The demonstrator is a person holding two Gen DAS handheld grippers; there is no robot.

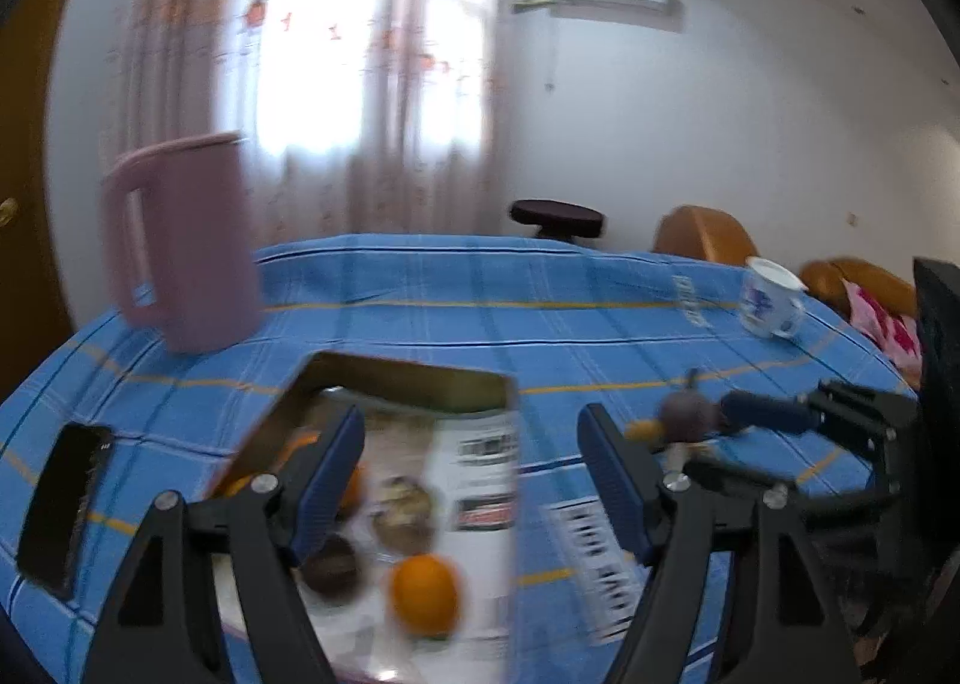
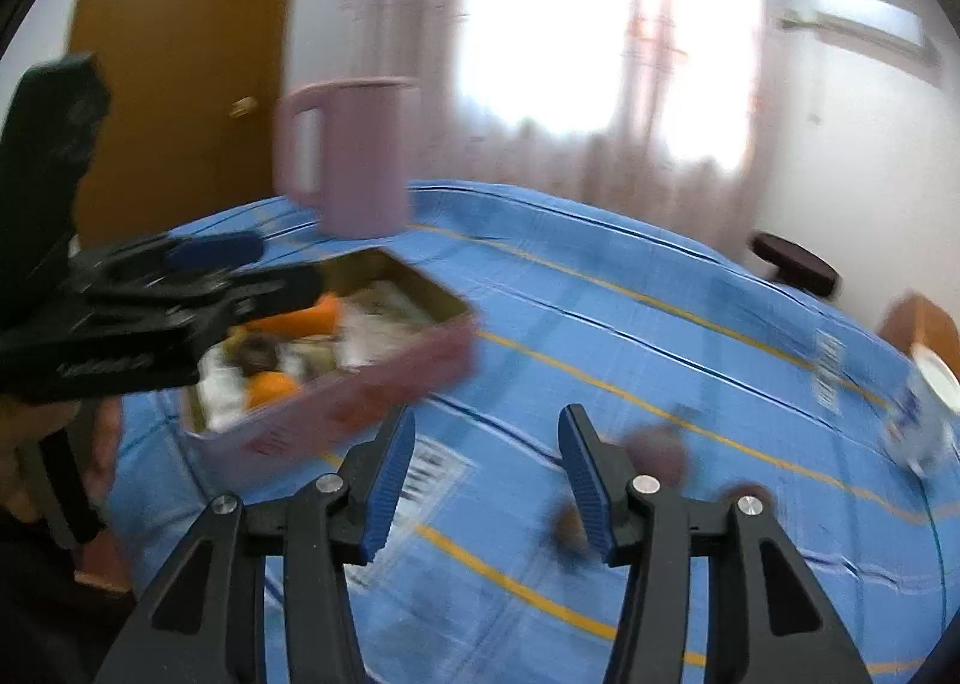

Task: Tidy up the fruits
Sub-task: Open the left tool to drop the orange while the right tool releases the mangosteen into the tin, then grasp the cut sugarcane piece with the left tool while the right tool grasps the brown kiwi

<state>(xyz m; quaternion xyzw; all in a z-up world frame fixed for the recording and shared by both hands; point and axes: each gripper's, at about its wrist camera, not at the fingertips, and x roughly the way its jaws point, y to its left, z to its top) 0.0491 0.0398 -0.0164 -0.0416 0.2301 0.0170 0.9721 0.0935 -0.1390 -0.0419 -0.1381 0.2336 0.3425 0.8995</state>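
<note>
Your left tool (image 1: 471, 474) is spread wide with nothing between its blue pads (image 1: 330, 480); it hangs over the open box (image 1: 384, 378), which sits on the blue-checked counter (image 1: 480, 288). In the left wrist view the box holds an orange (image 1: 425, 594) at about 6 o'clock of its floor, a dark round fruit (image 1: 333, 564) just left of the orange, and a brownish blurred item (image 1: 403, 510) above them; a second orange-coloured piece (image 1: 354, 489) shows partly behind the left pad. Printed paper lines the box floor.

Your right tool (image 2: 486, 474) is also spread wide and holds nothing. It hovers low above the counter, well apart from the box, which lies at 10 o'clock in the right wrist view. Loose fruit is on the cloth next to this tool: a dark purplish fruit (image 2: 660, 453) at 2 o'clock of the right pad (image 2: 585, 480), and a small brown one (image 2: 567, 528) partly hidden behind that pad. Motion blur prevents naming either. In the left wrist view one dark fruit (image 1: 690, 417) lies at the tip of the right tool.

A pink pitcher (image 1: 180, 246) stands upright at 11 o'clock beyond the box. A white mug with blue print (image 1: 771, 297) stands at 2 o'clock near the far counter edge. A black phone (image 1: 63, 504) lies flat at 9 o'clock, left of the box.
</note>
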